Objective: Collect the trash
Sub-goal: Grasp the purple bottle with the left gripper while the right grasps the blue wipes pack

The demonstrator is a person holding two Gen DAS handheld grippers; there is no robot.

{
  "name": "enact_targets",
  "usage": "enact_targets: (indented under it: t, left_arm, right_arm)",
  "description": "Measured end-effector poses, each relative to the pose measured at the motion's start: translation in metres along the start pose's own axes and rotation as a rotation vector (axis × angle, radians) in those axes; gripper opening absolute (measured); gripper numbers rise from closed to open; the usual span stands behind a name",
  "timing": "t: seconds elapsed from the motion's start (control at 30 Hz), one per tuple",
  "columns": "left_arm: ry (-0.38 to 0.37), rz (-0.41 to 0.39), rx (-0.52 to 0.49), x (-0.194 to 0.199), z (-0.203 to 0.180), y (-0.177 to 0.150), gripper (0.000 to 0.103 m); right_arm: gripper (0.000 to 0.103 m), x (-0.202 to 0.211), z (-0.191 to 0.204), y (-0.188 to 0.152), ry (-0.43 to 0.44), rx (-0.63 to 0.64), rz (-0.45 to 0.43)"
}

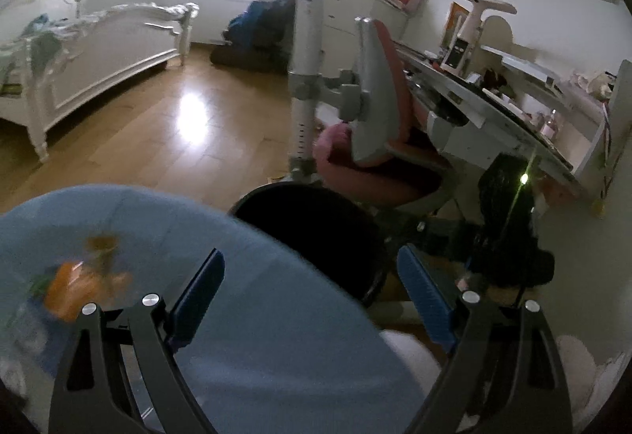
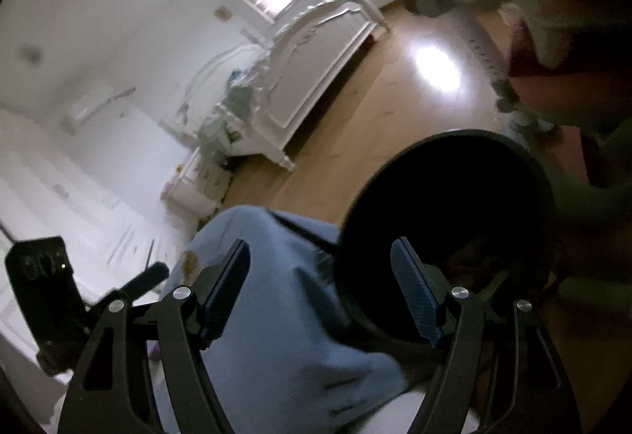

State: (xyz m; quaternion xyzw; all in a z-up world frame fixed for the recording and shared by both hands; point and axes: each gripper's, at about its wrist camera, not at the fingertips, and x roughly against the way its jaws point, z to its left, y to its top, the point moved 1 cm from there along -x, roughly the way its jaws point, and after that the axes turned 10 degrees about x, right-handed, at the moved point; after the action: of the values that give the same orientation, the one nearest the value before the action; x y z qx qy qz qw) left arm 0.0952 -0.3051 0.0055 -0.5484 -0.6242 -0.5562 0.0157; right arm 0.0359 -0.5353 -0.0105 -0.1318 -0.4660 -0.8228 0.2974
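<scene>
A round light-blue table (image 1: 245,307) fills the lower left of the left wrist view. Blurred orange and brown scraps of trash (image 1: 75,288) lie on its left part. A black round trash bin (image 1: 316,232) stands on the floor just past the table's right edge. My left gripper (image 1: 312,295) is open and empty above the table edge, beside the bin. In the right wrist view the blue table (image 2: 276,335) and the bin's dark mouth (image 2: 454,213) lie under my right gripper (image 2: 320,284), which is open and empty. A brown scrap (image 2: 191,262) shows at the table's far edge.
A pink and grey desk chair (image 1: 371,126) stands behind the bin, next to a cluttered white desk (image 1: 513,106). A white bed (image 1: 91,51) stands at the left across the wooden floor (image 1: 177,126). The other gripper's black body (image 1: 509,220) is at the right.
</scene>
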Motion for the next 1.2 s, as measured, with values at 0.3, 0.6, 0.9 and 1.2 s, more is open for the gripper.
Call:
enact_targets:
  t: [0.3,0.6,0.9,1.2]
  left_arm:
    - [0.184,-0.031,0.039,0.090,0.079,-0.048,0.089]
    - [0.392,0.048,-0.029,0.146,0.160,-0.083,0.088]
    - [0.437,0.116,-0.090,0.132,0.192,-0.100,0.078]
    - [0.412,0.154,-0.019,0.124,0.208,-0.092,0.042]
  right_arm:
    - [0.074,-0.041,0.105,-0.010,0.074,0.194,0.105]
    - [0.074,-0.102,0.215,-0.031,0.162,0.422,0.258]
    - [0.074,-0.177,0.280,-0.053,0.072,0.641,0.419]
    - [0.074,-0.230,0.294,-0.062,-0.066,0.770,0.475]
